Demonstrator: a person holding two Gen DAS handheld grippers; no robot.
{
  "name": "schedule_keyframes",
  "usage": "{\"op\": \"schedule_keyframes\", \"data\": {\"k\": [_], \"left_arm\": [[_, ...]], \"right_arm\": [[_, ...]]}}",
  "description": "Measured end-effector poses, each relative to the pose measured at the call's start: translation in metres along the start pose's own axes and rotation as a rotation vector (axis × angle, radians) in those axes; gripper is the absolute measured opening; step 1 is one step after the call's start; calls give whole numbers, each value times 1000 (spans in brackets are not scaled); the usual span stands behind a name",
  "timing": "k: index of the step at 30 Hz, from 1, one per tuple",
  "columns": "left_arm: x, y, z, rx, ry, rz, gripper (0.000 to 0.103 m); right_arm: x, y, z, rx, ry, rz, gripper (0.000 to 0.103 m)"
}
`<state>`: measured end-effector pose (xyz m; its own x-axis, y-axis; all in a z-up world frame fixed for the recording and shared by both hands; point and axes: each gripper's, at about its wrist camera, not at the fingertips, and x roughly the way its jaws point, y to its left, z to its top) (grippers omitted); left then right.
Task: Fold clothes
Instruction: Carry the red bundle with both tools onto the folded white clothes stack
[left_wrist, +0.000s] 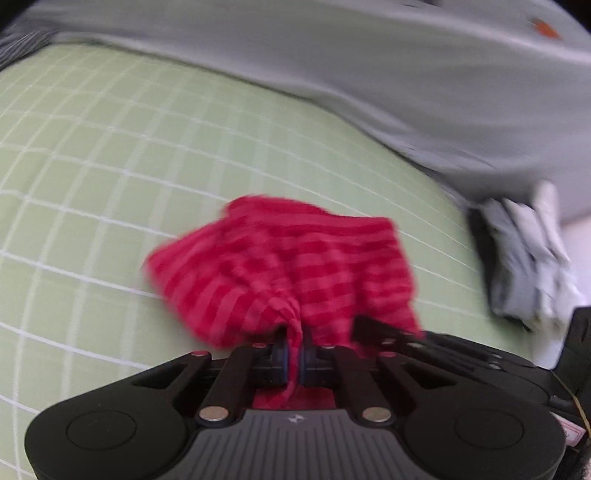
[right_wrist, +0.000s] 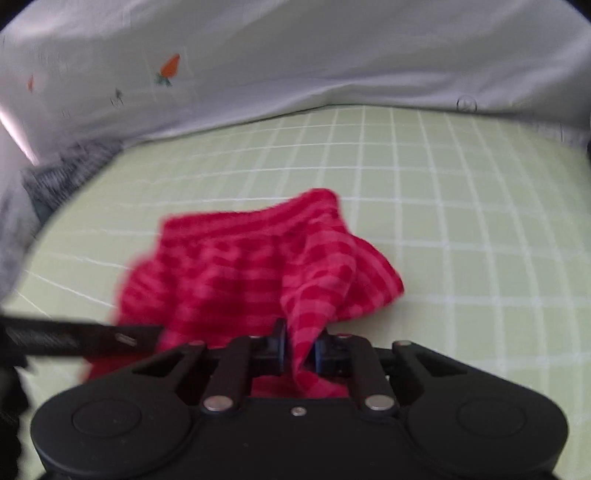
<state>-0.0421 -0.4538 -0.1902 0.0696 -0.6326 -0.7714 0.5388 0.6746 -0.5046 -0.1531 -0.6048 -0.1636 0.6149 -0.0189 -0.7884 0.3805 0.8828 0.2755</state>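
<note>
Nearest the left wrist lens, the left gripper (left_wrist: 294, 360) was seen with its jaws drawn almost together, a thin twisted edge of the red striped garment (left_wrist: 280, 266) being pinched between the blue pads (left_wrist: 284, 360). Ahead of those jaws the garment was bunched in loose folds on the pale green checked sheet (left_wrist: 110, 166), which was spread under and to both sides of the gripper. To the right of the left gripper, the black fingers of the right gripper (left_wrist: 406, 338) were seen lying against the same cloth. Further right, a crumpled grey and white garment (left_wrist: 528, 258) was lying near the sheet's edge, well apart from the red one. Beyond the sheet, a light grey cover printed with small orange carrots (left_wrist: 369, 74) was draped across the far side. In the right wrist view, the right gripper (right_wrist: 300, 349) was likewise nearly shut, a thicker fold of the red striped garment (right_wrist: 240, 273) being clamped between its pads (right_wrist: 281, 349), with the rest of the cloth heaped just ahead and to the left. A black finger of the left gripper (right_wrist: 85, 336) reached in from the left, touching the cloth. Both views were blurred, so finer detail of the fabric could not be made out.
</note>
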Motion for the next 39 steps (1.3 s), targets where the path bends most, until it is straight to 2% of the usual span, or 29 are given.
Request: {"op": "schedule_keyframes", "data": {"k": [5, 9, 12, 15, 17, 20, 24, 28, 32, 35, 39], "left_arm": [[-19, -43, -25, 71, 64, -146, 5], [-23, -80, -51, 118, 126, -256, 5], [-20, -121, -73, 186, 181, -285, 5], [-12, -165, -93, 220, 259, -307, 5], [-1, -201, -108, 249, 282, -315, 5], [18, -260, -133, 296, 300, -324, 5], [52, -345, -163, 278, 336, -320, 5], [79, -432, -178, 298, 357, -356, 5], [92, -514, -167, 355, 301, -396, 3], [98, -558, -139, 377, 244, -417, 4], [92, -597, -86, 408, 122, -432, 5]], "right_arm": [[-58, 16, -27, 24, -47, -54, 10], [-110, 1, -61, 120, -92, -121, 10], [-151, -25, -90, 217, -125, -175, 10], [-192, -63, -120, 345, -160, -207, 10], [-215, -90, -138, 401, -182, -232, 10], [-247, -137, -160, 448, -217, -279, 10], [-285, -215, -174, 472, -233, -298, 10], [-329, -284, -167, 424, -256, -332, 10], [-369, -341, -137, 339, -301, -381, 10], [-389, -376, -106, 311, -352, -389, 10], [-402, -416, -47, 315, -465, -293, 10]]}}
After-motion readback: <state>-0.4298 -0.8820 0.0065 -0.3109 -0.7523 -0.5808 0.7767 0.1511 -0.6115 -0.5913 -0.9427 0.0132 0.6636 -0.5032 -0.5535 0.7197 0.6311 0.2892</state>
